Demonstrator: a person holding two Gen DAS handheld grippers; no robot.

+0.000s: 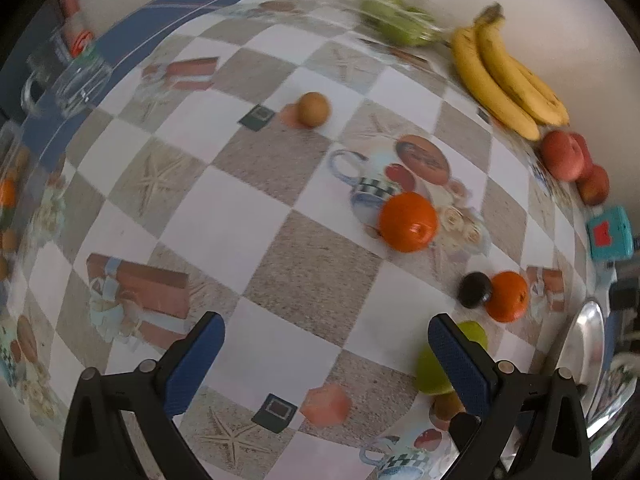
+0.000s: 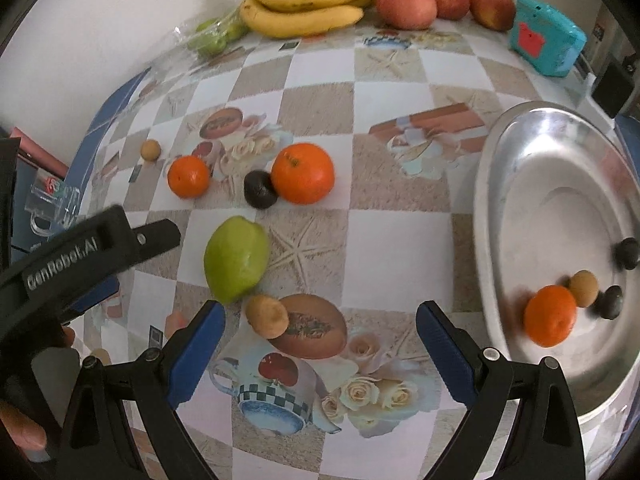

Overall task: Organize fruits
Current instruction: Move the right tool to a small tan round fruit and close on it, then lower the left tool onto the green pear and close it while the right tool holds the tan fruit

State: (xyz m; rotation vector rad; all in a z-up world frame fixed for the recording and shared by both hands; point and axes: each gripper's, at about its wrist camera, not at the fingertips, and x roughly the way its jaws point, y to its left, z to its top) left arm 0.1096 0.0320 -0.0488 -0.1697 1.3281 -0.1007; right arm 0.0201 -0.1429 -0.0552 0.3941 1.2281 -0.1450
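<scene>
both grippers' fingers [image 2: 448,356] spread; orange [image 2: 550,315] in tray [image 2: 520,160], slightly blurred.

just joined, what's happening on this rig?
A person is sorting fruit from a patterned table into a metal tray. Both sets of tongs, left and right, are open and empty. The tray holds an orange, a small brown fruit and two dark ones. A green fruit, oranges and bananas remain outside.

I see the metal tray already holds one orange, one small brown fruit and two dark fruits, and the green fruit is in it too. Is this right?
Not quite. The green fruit is not in the metal tray; the right wrist view shows it on the table. The orange, small brown fruit and two dark fruits are there.
</scene>
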